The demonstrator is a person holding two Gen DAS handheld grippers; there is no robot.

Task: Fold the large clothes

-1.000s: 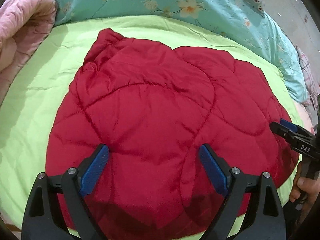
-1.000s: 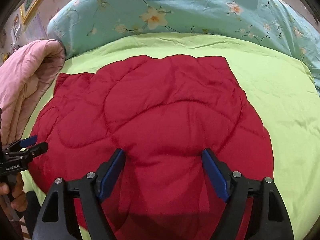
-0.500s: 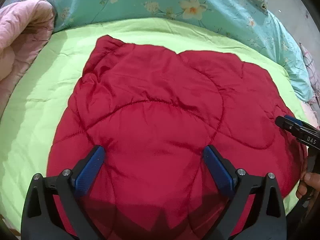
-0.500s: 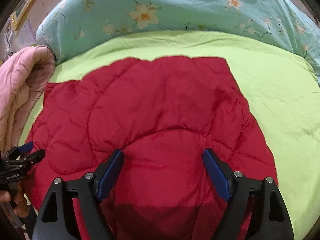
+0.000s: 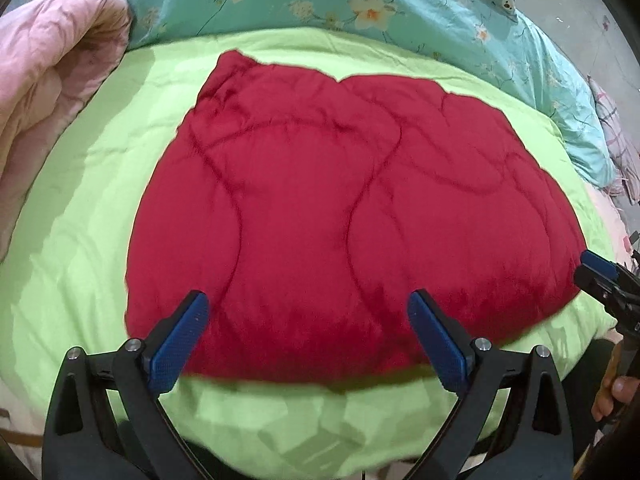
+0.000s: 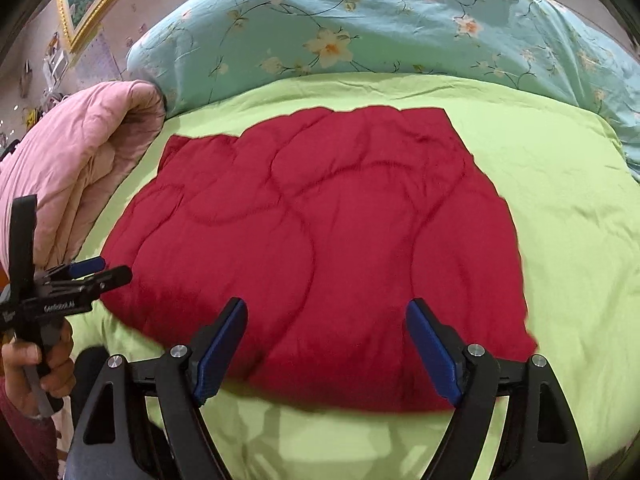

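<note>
Your red quilted garment lies folded flat on the green sheet of the bed, with the rolled pink quilt just left of it. Your left gripper hangs over its near edge; its jaws have just widened and grip nothing. Your right gripper hangs there too, jaws spread wide, empty.

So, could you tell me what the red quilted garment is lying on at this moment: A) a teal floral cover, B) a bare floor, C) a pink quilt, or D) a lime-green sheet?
D: the red quilted garment lies flat on the lime-green sheet, which shows all around its edges; the pink quilt sits off to the side and the teal floral cover lies beyond it.
</note>
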